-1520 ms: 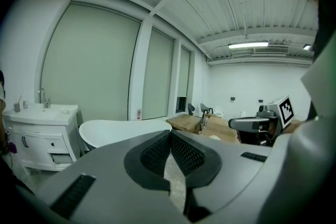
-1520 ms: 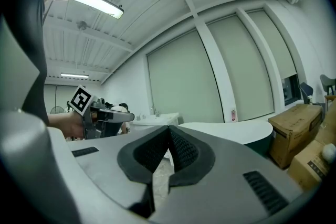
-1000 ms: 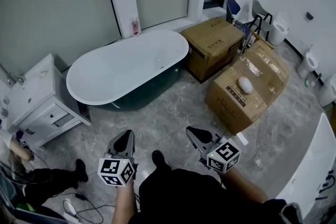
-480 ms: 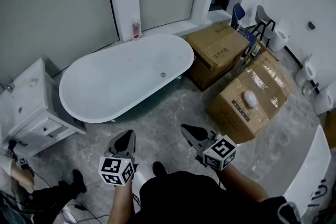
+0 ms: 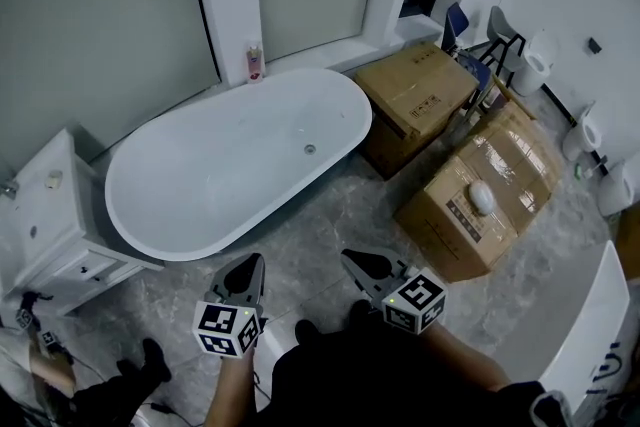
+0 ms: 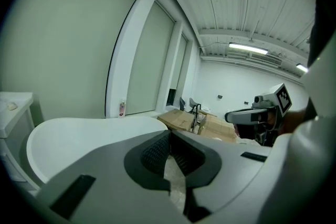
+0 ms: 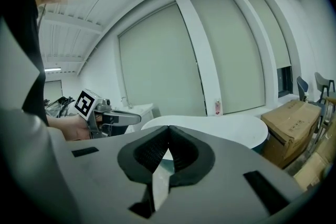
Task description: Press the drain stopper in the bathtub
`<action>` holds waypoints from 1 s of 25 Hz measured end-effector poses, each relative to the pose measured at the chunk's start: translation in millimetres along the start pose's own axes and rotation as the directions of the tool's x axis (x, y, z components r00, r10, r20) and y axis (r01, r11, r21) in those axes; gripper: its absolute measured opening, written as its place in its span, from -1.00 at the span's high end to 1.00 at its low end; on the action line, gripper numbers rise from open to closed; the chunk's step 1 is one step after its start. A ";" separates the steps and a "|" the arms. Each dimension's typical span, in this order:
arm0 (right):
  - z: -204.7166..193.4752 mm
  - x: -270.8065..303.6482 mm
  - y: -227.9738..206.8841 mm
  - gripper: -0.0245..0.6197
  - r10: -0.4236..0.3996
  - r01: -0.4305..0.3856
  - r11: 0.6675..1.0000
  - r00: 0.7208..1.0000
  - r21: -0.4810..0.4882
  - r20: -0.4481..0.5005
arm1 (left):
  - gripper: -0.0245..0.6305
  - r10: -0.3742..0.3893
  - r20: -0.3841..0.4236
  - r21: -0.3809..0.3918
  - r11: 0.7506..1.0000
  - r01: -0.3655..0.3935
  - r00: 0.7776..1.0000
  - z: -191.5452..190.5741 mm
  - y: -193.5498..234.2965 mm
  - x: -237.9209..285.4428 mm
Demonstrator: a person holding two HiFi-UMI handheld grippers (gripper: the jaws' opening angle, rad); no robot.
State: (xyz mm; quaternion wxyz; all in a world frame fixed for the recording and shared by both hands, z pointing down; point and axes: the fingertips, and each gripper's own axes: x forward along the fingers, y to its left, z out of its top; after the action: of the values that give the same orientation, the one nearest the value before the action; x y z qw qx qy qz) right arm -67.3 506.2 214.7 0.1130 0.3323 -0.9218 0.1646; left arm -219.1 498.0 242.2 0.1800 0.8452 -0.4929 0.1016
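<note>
Both claws are pressed together with nothing between them. The left claw (image 5: 252,265) and the right claw (image 5: 355,262) are held side by side above the grey floor (image 5: 330,215), near the front rim of the white bathtub (image 5: 150,235) and pointing toward it. The drain stopper (image 5: 310,149) sits in the bottom of the tub toward its right-hand end, well apart from both claws. Two cardboard boxes (image 5: 420,95) stand to the right of the tub, and a small pink bottle (image 5: 254,61) stands on the ledge behind it.
</note>
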 end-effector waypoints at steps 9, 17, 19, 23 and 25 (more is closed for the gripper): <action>28.8 22.6 -117.7 0.88 0.029 -0.029 1.000 1.000 0.007 0.010 | 0.87 0.092 -0.015 -0.001 0.996 -0.092 0.996 32.8 14.0 89.7; 90.8 47.6 -256.7 0.88 0.144 -0.144 0.988 0.990 -0.062 -0.008 | 0.87 0.153 0.018 -0.062 0.987 -0.151 0.988 99.8 -15.0 215.6; 100.9 48.7 -286.8 0.88 0.164 -0.164 0.984 0.986 -0.067 -0.009 | 0.87 0.153 0.014 -0.049 0.987 -0.152 0.988 113.8 -26.9 249.1; 103.5 47.4 -328.2 0.88 0.203 -0.205 0.977 0.978 -0.063 -0.037 | 0.87 0.159 0.021 -0.044 0.987 -0.158 0.987 137.3 -43.7 303.6; 99.9 48.1 -340.0 0.88 0.224 -0.226 0.972 0.973 -0.056 -0.051 | 0.87 0.154 0.013 -0.033 0.988 -0.153 0.988 143.9 -49.3 325.9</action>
State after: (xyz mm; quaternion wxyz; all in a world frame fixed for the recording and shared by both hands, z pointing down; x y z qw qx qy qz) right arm 107.5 194.2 215.7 0.1241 0.2184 -0.9554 0.1552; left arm -16.3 202.3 214.3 0.1813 0.8024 -0.5595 0.1009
